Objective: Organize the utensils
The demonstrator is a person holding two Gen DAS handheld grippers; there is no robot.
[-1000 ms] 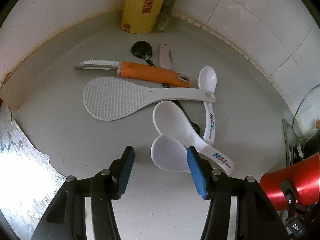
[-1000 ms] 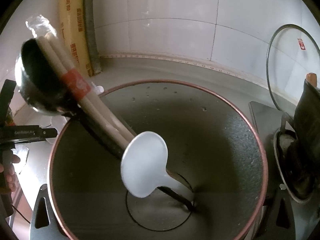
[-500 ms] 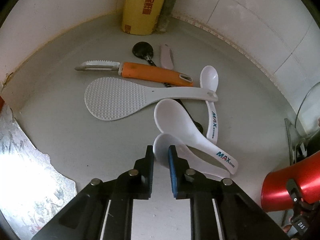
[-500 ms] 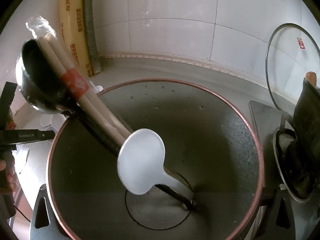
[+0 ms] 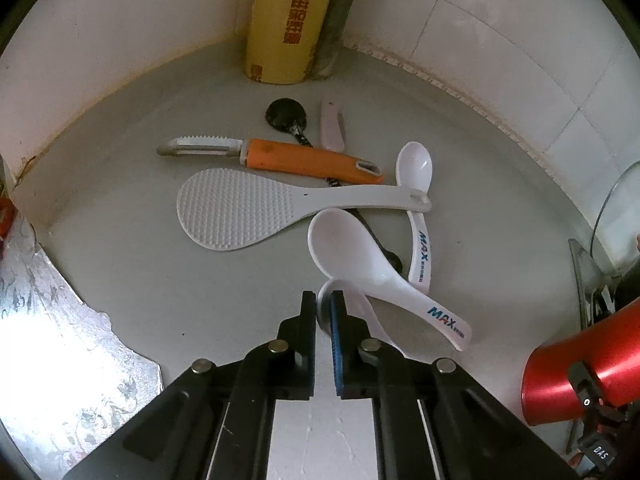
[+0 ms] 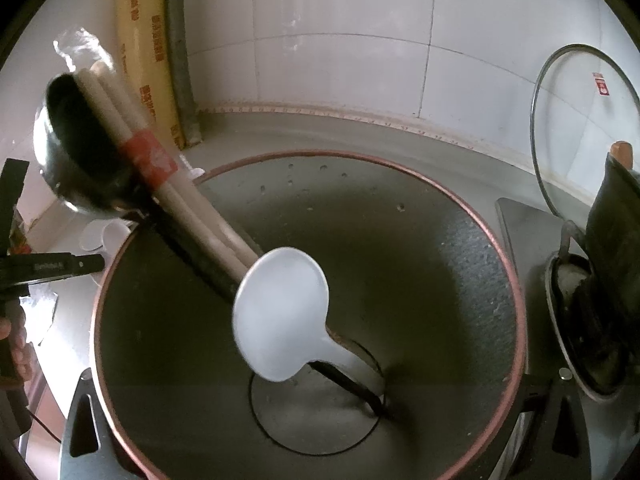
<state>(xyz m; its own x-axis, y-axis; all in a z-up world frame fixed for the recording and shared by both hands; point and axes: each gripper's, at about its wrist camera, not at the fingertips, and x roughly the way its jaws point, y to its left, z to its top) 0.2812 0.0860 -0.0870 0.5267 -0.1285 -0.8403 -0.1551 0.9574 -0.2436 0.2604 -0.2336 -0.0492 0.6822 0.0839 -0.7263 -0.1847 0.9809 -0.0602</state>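
Your left gripper [image 5: 324, 314] has just closed its jaws on the rim of the nearest white spoon [image 5: 352, 312], so it's ready to lift. Beyond that spoon lie the rice paddle [image 5: 240, 212] and orange peeler [image 5: 304, 160]. Your right gripper's fingers aren't visible.

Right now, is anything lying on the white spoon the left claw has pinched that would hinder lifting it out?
Yes. The left claw grips the nearest white spoon by its bowl rim, and the larger MAX-printed spoon lies across it, so it may be dragged along.
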